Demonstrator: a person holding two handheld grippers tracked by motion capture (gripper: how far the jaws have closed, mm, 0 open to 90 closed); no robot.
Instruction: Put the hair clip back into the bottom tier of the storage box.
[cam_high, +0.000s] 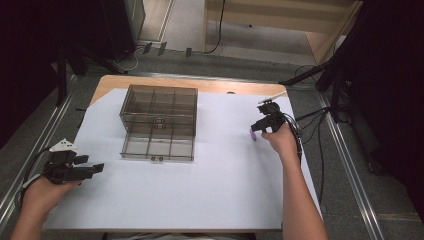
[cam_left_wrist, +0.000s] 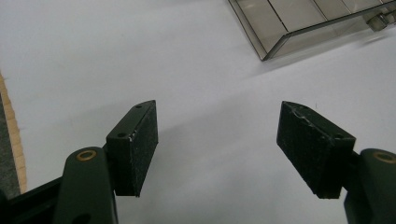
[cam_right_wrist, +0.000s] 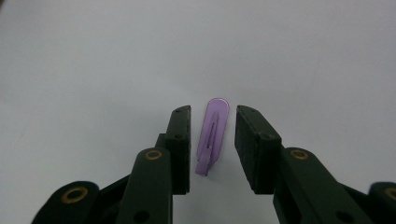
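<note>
A small purple clip (cam_right_wrist: 214, 135) lies flat on the white sheet (cam_high: 200, 195), seen at the right of the table as a purple speck (cam_high: 253, 134). My right gripper (cam_right_wrist: 213, 111) straddles it, jaws narrowly open with a thin gap on each side of the clip. In the high view that right gripper (cam_high: 256, 129) points down at the sheet. My left gripper (cam_high: 98, 168) hovers low at the table's left edge, and its own view shows the left gripper (cam_left_wrist: 219, 109) wide open with nothing between the pads.
A smoky transparent compartment box (cam_high: 159, 120) with a front latch stands on the sheet left of centre; its corner (cam_left_wrist: 299, 18) shows ahead of the left gripper. Cables trail off the table's right side. Tripod legs and a wooden frame stand beyond the far edge.
</note>
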